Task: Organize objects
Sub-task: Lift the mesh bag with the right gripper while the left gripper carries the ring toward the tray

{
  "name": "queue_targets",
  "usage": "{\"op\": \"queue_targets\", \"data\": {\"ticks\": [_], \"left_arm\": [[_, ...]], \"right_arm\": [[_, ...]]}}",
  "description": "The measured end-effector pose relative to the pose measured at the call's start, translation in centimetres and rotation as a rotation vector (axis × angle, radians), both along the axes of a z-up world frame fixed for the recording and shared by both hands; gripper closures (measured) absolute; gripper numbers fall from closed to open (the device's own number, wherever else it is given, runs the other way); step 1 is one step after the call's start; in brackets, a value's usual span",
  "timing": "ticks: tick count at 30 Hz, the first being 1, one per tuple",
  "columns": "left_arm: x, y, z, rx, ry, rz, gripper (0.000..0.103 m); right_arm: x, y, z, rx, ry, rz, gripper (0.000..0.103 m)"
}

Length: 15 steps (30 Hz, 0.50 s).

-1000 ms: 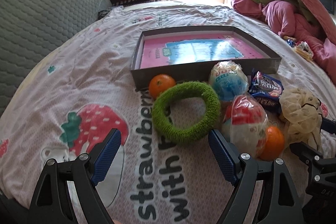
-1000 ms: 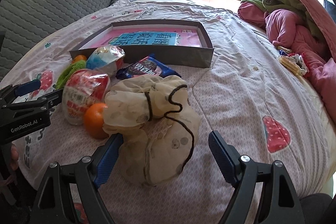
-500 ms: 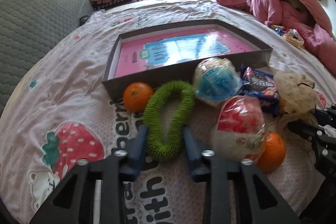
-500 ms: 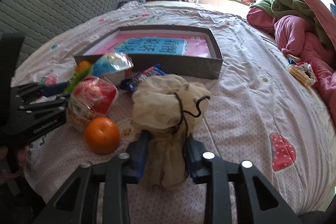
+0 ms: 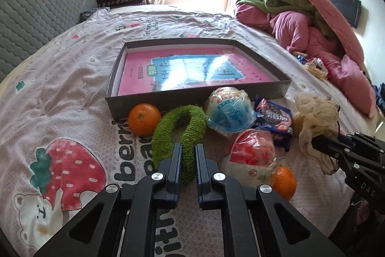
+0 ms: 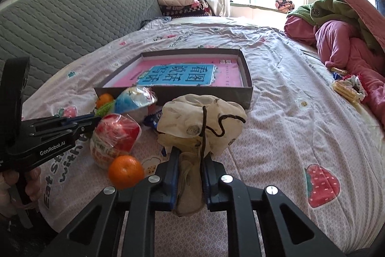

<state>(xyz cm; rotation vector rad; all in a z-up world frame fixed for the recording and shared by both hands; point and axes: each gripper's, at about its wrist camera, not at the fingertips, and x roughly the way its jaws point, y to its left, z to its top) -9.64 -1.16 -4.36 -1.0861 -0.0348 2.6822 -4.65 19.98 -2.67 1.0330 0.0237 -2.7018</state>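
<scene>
On the bedspread point(image 5: 72, 88), just in front of the grey tray point(image 5: 281, 86), lie the loose items: two oranges, two wrapped snacks, a biscuit packet, a green ring point(image 5: 179, 127) and a cream pouch point(image 6: 202, 122). The left gripper point(image 5: 187, 155) has just been closing and now pinches the near arc of the ring, the plush squeezed thin between the jaws. The right gripper point(image 6: 190, 165) has likewise just been closing and clamps the gathered lower part of the pouch, its dark drawstring trailing across the cloth above. Both items judged light and soft: the ring looks fuzzy and compliant, likely to sag or swing from a one-sided hold but unlikely to slip. The pouch is limp fabric; held by its bunched part it will droop, and the cord could snag on the nearer orange point(image 6: 126, 171) or the red snack point(image 6: 115, 136) beside it. Neither appears fragile. The present holds seem adequate for a lift into the tray, which holds only a pink booklet point(image 5: 192, 74). The wrapped snacks look crinkly and slick; grip across the body, not the film.
</scene>
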Motion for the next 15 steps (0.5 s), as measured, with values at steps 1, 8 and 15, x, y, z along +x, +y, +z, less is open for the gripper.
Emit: {"op": "queue_targets", "data": {"ticks": [1, 8, 15], "left_arm": [[0.1, 0.0, 0.2, 0.006, 0.007, 0.000, 0.093], [0.4, -0.9, 1.1, 0.065, 0.042, 0.011, 0.093], [0.2, -1.1, 2.1, 0.085, 0.077, 0.012, 0.093]], "right_arm": [[0.0, 0.0, 0.1, -0.001, 0.004, 0.002, 0.086], [0.0, -0.2, 1.0, -0.002, 0.042, 0.018, 0.086], [-0.7, -0.3, 2.2, 0.001, 0.084, 0.033, 0.086]]}}
